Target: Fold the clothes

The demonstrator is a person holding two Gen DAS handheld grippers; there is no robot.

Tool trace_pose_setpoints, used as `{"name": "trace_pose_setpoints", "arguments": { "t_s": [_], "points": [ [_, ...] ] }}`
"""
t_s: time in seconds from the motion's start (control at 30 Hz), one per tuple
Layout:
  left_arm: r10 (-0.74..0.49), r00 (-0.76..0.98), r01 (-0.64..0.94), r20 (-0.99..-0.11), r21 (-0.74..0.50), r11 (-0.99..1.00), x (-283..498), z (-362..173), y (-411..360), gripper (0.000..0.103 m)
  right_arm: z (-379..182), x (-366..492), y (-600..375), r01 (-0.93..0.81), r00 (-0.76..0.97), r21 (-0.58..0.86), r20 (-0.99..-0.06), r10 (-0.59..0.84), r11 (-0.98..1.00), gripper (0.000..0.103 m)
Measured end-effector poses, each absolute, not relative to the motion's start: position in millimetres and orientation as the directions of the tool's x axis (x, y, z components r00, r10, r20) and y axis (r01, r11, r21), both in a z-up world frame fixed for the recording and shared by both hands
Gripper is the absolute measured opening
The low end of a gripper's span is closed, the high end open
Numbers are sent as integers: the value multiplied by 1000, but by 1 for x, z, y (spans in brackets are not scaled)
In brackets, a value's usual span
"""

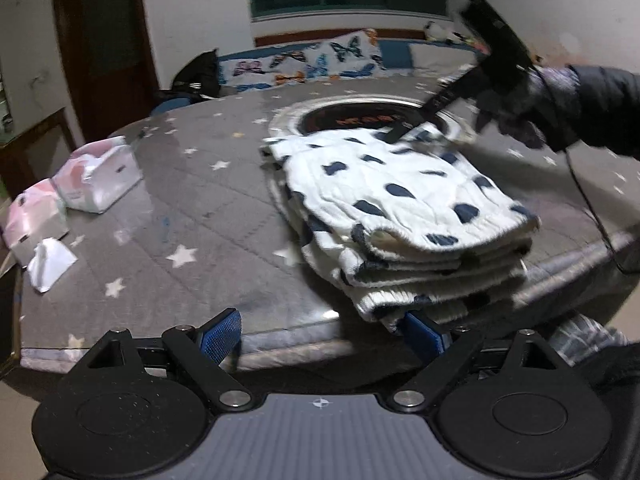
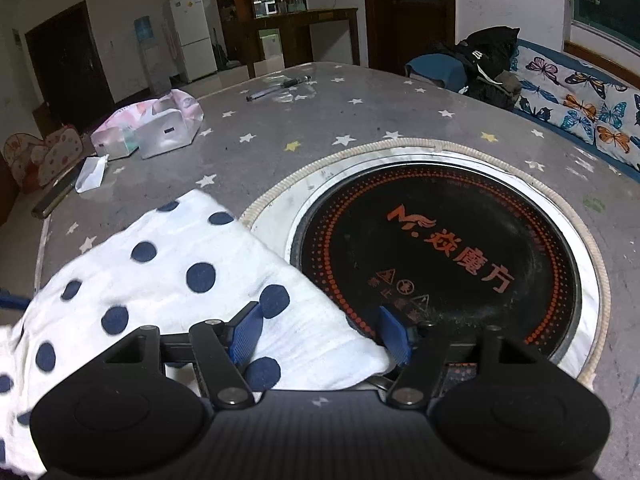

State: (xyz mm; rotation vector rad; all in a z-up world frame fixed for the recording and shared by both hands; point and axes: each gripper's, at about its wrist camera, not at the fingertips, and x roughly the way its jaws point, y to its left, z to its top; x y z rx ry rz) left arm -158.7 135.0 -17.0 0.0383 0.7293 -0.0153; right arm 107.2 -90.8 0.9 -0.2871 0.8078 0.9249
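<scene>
Your left gripper [image 1: 320, 338] sits with jaws wide apart and empty at the near table edge [image 1: 280, 344], the folded polka-dot garment [image 1: 400, 200] just ahead and right of it, its right pad nearly touching the bottom layer. Your right gripper [image 2: 320, 334], also spread, has the garment's far corner between its pads, so it's nearer. That corner overlaps the cooktop [image 2: 440, 248]; there's bare tablecloth [image 1: 180, 208] leftward up to the tissue packs [image 1: 100, 178].
</scene>
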Motion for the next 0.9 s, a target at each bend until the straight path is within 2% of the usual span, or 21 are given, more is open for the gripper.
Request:
{"name": "trace_pose_setpoints", "arguments": {
  "t_s": [0.4,0.9],
  "points": [
    [138,762,-124,-633,66,990,-127,-13,172,90,1,90,-113,-762,367,98,-748,553,640,64],
    [130,778,-95,-615,90,991,-61,-15,203,90,5,48,-136,-726,430,48,-747,508,686,64]
  ]
}}
